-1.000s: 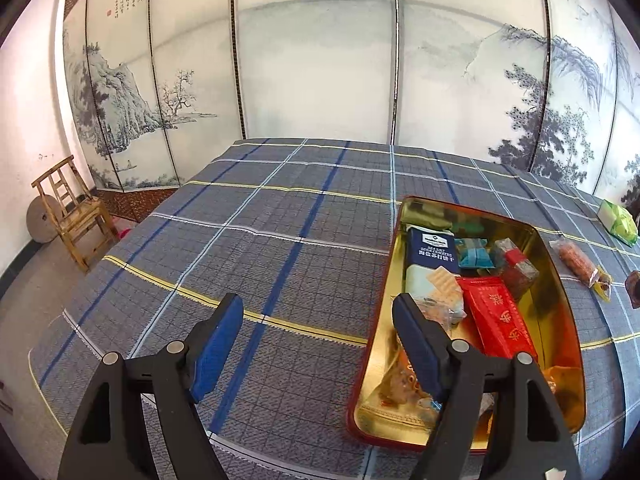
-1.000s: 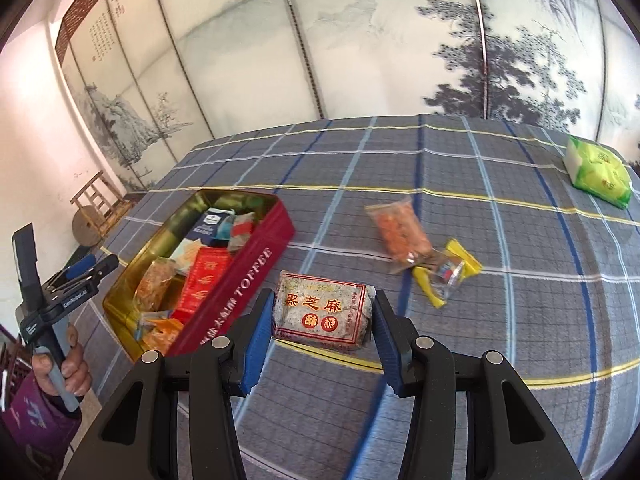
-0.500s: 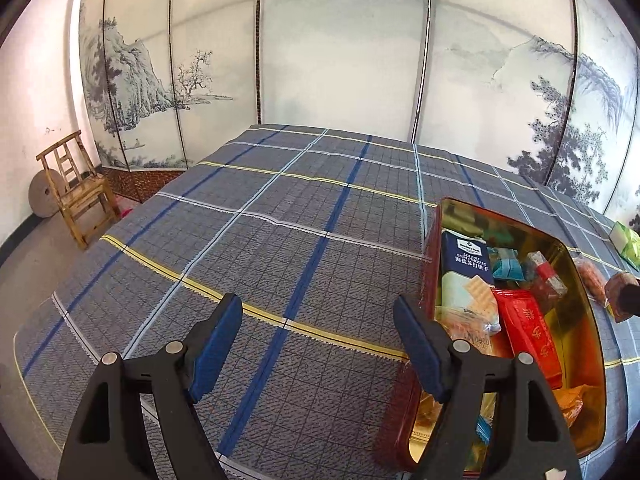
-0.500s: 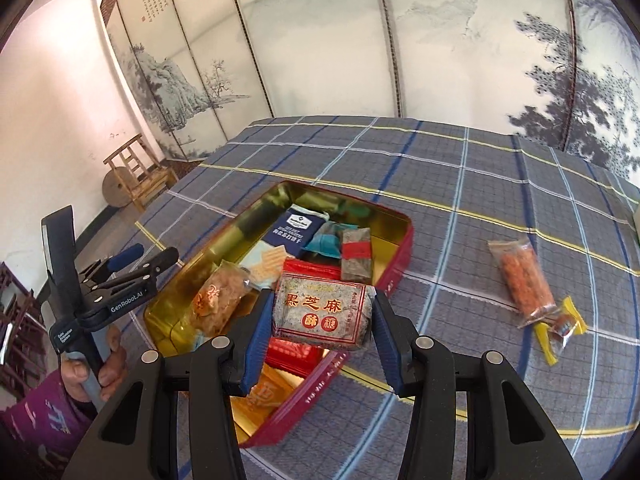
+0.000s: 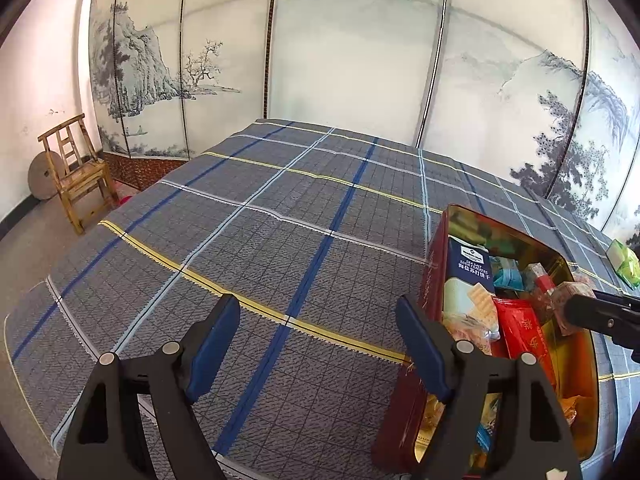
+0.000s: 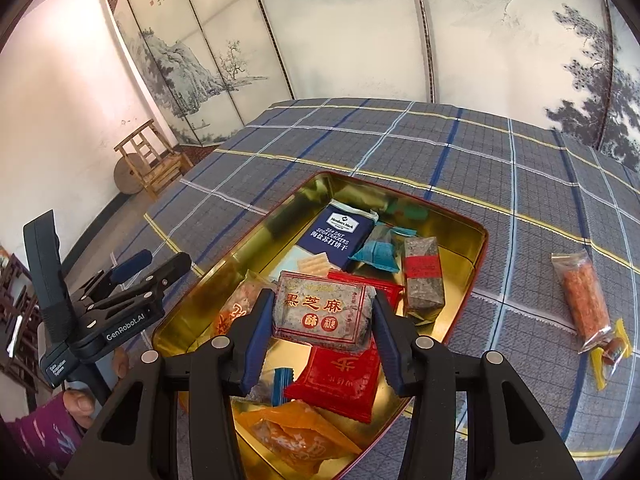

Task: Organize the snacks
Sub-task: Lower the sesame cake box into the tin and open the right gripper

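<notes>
My right gripper (image 6: pixel 323 305) is shut on a brown sesame candy packet (image 6: pixel 322 312) with red characters and holds it above the red toffee tin (image 6: pixel 476 248). The tin's gold inside holds several snacks, among them a navy cracker pack (image 6: pixel 340 234) and a red pouch (image 6: pixel 340 372). In the left wrist view the tin (image 5: pixel 434 264) lies at the right, and the held packet (image 5: pixel 570 294) enters from the right edge. My left gripper (image 5: pixel 317 308) hangs over bare cloth left of the tin. Its jaws are opening with nothing between them.
An orange snack stick (image 6: pixel 582 296) and a yellow-wrapped candy (image 6: pixel 612 354) lie on the plaid cloth right of the tin. A green packet (image 5: pixel 622 258) sits farther off. A wooden chair (image 5: pixel 76 172) stands beyond the table's left edge. A painted screen backs the table.
My right gripper carried the sesame packet leftward from over the cloth to above the tin. The left gripper drifted slightly left, leaving the tin at its right, and its jaws widened a little.
</notes>
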Available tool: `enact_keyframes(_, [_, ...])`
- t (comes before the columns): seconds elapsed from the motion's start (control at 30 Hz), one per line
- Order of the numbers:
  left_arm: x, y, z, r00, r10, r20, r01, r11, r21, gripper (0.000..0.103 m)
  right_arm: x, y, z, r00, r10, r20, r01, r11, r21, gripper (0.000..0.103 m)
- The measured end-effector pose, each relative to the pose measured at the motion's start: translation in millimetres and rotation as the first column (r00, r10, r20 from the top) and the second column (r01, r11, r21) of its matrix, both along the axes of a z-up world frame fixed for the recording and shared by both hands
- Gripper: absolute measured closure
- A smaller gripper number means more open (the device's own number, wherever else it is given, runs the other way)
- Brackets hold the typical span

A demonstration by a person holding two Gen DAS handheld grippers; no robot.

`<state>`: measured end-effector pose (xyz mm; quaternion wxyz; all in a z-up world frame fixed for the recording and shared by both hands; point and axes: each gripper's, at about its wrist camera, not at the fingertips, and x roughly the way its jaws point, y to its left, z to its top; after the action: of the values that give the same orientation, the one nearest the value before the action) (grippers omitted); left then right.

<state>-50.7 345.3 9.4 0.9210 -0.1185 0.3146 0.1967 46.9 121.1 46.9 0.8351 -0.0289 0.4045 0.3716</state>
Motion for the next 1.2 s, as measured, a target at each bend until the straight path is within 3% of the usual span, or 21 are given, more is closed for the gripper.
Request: enact_keyframes(1.2, [-2.2, 1.7, 1.9, 1.0, 0.022, 0.022, -0.022, 1.0, -0.02, 0.014, 10.2, 40.4, -11.6, 1.0, 0.026, -0.017, -0.027, 0.999, -0.039, 0.054])
